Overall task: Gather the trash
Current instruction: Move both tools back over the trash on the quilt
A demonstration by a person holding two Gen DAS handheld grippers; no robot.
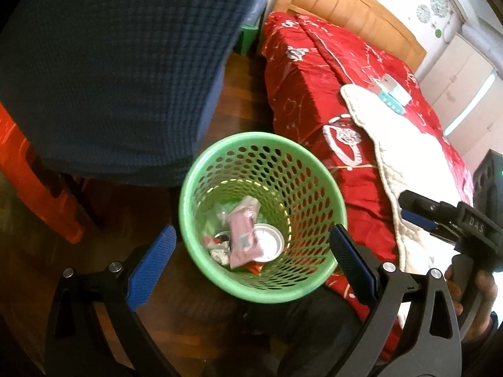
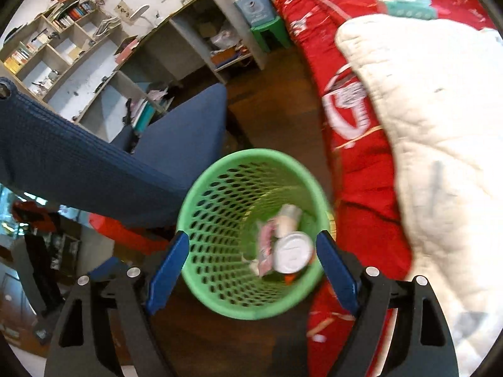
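Note:
A green perforated waste basket (image 1: 314,201) stands on the wood floor beside the bed; it also shows in the right wrist view (image 2: 213,213). Inside lie a silver can (image 1: 268,245), a pink wrapper (image 1: 242,235) and crumpled scraps. The can (image 2: 292,253) and wrapper (image 2: 265,245) show in the right wrist view too. My left gripper (image 1: 251,264) is open and empty above the basket. My right gripper (image 2: 251,270) is open and empty over the basket's mouth; it shows in the left wrist view (image 1: 418,210) at right, above the bed.
A bed with a red cover (image 1: 314,72) and a white quilted cloth (image 2: 424,110) lies to the right, with a teal-and-white pack (image 1: 393,91) on it. A blue chair (image 1: 110,62) stands left. Shelves (image 2: 78,31) line the far wall.

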